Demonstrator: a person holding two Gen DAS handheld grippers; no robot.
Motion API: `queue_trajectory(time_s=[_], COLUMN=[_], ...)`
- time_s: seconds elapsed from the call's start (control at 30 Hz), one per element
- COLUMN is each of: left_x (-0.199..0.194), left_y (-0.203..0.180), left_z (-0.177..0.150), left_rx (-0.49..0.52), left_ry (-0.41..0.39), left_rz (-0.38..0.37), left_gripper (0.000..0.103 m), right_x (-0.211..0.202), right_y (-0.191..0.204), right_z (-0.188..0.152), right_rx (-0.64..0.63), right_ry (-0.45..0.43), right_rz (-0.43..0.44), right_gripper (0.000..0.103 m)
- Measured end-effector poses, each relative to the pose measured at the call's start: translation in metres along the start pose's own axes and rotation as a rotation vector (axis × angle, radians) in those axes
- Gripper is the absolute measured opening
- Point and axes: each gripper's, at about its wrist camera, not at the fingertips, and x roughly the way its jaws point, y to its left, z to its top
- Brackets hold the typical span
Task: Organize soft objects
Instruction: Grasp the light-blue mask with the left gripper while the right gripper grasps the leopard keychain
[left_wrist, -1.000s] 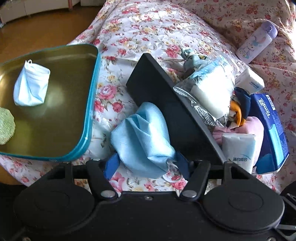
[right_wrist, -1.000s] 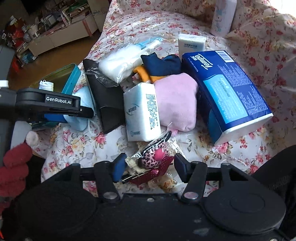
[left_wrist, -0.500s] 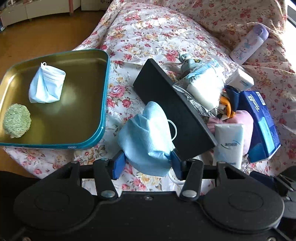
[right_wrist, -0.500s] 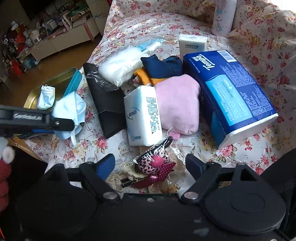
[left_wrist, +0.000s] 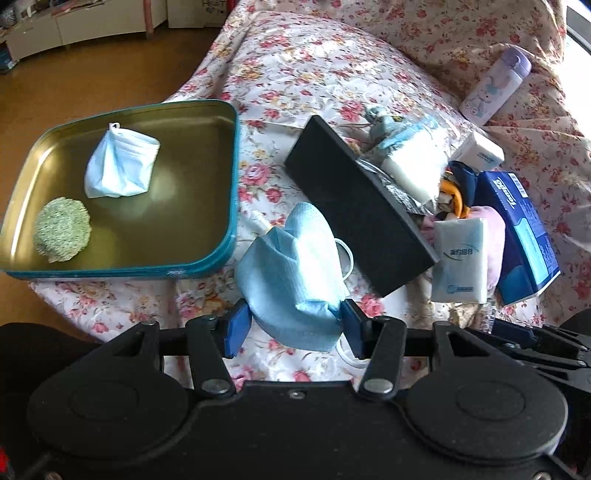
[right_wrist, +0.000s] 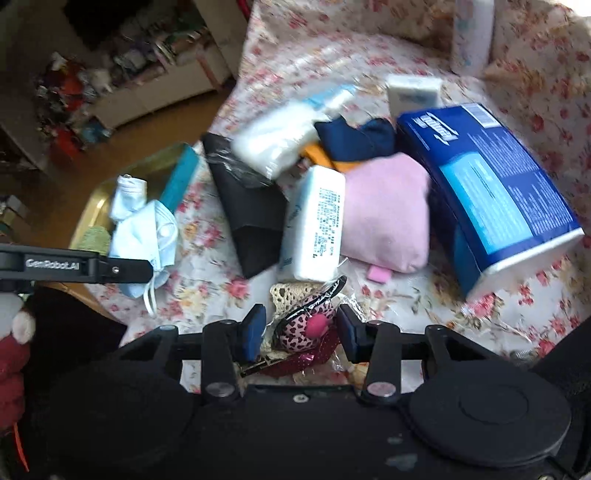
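My left gripper (left_wrist: 293, 325) is shut on a light blue face mask (left_wrist: 295, 266) and holds it above the floral bedspread, just right of a teal tin tray (left_wrist: 229, 236). The tray holds a white folded mask (left_wrist: 118, 166) and a green scrubby pad (left_wrist: 62, 229). The held mask also shows in the right wrist view (right_wrist: 147, 236). My right gripper (right_wrist: 297, 330) has its blue pads on either side of a leopard-print hair accessory in clear wrap (right_wrist: 310, 325); whether the pads press it I cannot tell.
A black flat case (left_wrist: 358, 206), white tissue packs (left_wrist: 458, 258), a pink cushion (right_wrist: 384, 214), a blue Tempo tissue pack (right_wrist: 487, 192), a bagged white item (left_wrist: 413, 166) and dark blue cloth (right_wrist: 354, 140) crowd the bed. A bottle (left_wrist: 495, 88) stands behind.
My left gripper has lifted the blue mask off the bed and pulled back; more of the tray shows. My right gripper opened wide, then narrowed around the leopard-print item.
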Motion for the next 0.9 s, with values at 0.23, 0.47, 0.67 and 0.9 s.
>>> queue_trajectory(time_s=[0.23,0.47,0.67,0.9], left_x=[-0.009,-0.016,-0.018,-0.022], left_y=[0.019,0.036,0.049,0.070], left_z=[-0.002,-0.003,-0.001,0.008], left_rx=[-0.037,-0.065,-0.087,-0.126], left_ry=[-0.018,-0.031,-0.038,-0.054], left_rz=[0.024,0.041,0.054,0.072], left_gripper=[0.051,0.051,0.051,0.051], right_x=[-0.012,-0.016,-0.007,-0.017], right_y=[0.008,0.038,0.055,0.083], right_z=[-0.004,-0.014,-0.008,0.015], right_rx=[-0.055,-0.200,-0.227,-0.261], right_ry=[-0.056,-0.042,0.007,-0.023], right_rz=[0.098,0.128,0.013,0.017], right_gripper=[0.041,0.040,0.040,0.040])
